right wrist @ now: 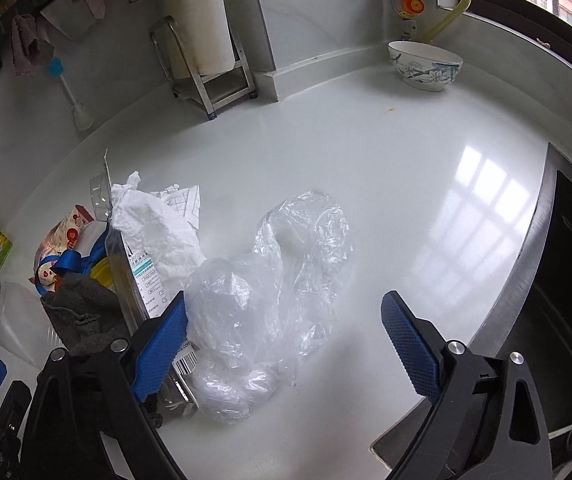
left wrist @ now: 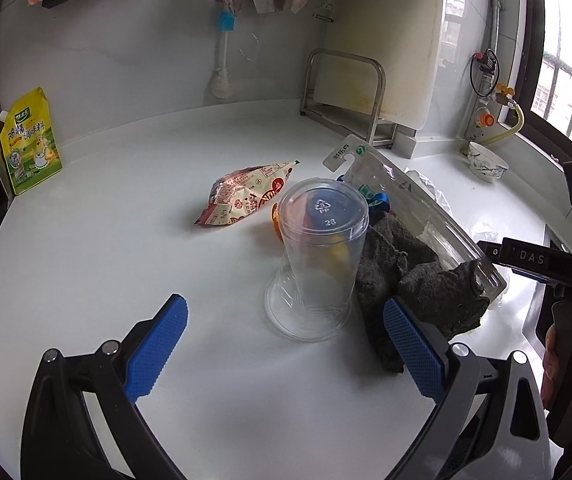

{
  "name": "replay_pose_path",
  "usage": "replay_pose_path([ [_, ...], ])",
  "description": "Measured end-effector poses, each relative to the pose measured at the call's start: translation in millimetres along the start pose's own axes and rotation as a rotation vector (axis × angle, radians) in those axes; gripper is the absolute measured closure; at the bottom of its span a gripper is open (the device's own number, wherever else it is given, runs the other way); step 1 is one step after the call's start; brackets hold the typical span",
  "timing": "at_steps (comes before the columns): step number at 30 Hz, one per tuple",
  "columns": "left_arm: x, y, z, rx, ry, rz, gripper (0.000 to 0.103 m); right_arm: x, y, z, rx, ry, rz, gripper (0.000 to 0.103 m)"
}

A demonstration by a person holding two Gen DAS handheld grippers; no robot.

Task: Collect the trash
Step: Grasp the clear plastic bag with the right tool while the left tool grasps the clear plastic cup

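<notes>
Film bag (right wrist: 286,280) lay crumpled between the right gripper (right wrist: 284,336)'s open jaws, nothing pinched. Likely feather-light, limp, slippery; pinch a bunched fold. Left gripper (left wrist: 284,344) was open too, upturned cup (left wrist: 318,256) just ahead.

the upturned clear plastic cup (left wrist: 318,256) bears on its base a recycling triangle with "pp" under it and the number "26". the black gripper body (left wrist: 534,260) at the right edge reads "das". print on the yellow-green pouch (left wrist: 30,144) and the red snack wrapper (left wrist: 246,196) is too small to read.
</notes>
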State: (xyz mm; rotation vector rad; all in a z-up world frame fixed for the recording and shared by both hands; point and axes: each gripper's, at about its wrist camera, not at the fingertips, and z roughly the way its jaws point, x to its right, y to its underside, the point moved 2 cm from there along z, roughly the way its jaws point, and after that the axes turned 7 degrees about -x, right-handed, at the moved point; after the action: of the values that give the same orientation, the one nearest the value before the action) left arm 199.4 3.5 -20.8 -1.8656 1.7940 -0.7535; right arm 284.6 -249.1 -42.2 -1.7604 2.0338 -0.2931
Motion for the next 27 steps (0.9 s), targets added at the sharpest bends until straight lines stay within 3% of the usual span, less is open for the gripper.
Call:
replay_pose_path([
  [1, 1.1, -0.6, 2.7, 0.001, -0.005, -0.003, 0.006, -0.2, 0.4, 3.3, -0.017, 0.0, -0.007, 0.057],
  [2, 2.6, -1.9, 5.3, 0.001, -0.01, -0.007, 0.006, -0.2, 1.1, 5.1, -0.022, -0.007, -0.011, 0.062],
  [8, 5.3, -12.0, 16.8, 0.01, -0.025, -0.03, 0.006, -1.7, 7.2, 1.0, 0.015, 0.005, -0.031, 0.069],
  [16, 5.1, -24.1, 34.5, -0.009, -0.057, -0.067, 0.006, 2.5, 5.7, 0.2, 0.016, -0.028, -0.022, 0.069],
  [20, 7.8, -27.3, 38.5, 0.021, -0.094, -0.059, 0.007, 2.5, 6.7, 0.2, 0.022, -0.028, -0.024, 0.069],
  [22, 8.8, -27.9, 38.8, 0.03, -0.1, -0.049, 0.014, 2.6, 7.0, -0.2, 0.024, -0.03, -0.023, 0.069],
  [24, 7.9, -27.7, 39.6, 0.022, -0.081, -0.047, 0.038, 3.0, 7.8, -0.9, 0.027, -0.03, -0.025, 0.069],
  [27, 4.0, -26.8, 43.5, -0.011, -0.069, -0.052, 0.056, 3.2, 10.2, -2.8, 0.034, -0.027, -0.026, 0.069],
])
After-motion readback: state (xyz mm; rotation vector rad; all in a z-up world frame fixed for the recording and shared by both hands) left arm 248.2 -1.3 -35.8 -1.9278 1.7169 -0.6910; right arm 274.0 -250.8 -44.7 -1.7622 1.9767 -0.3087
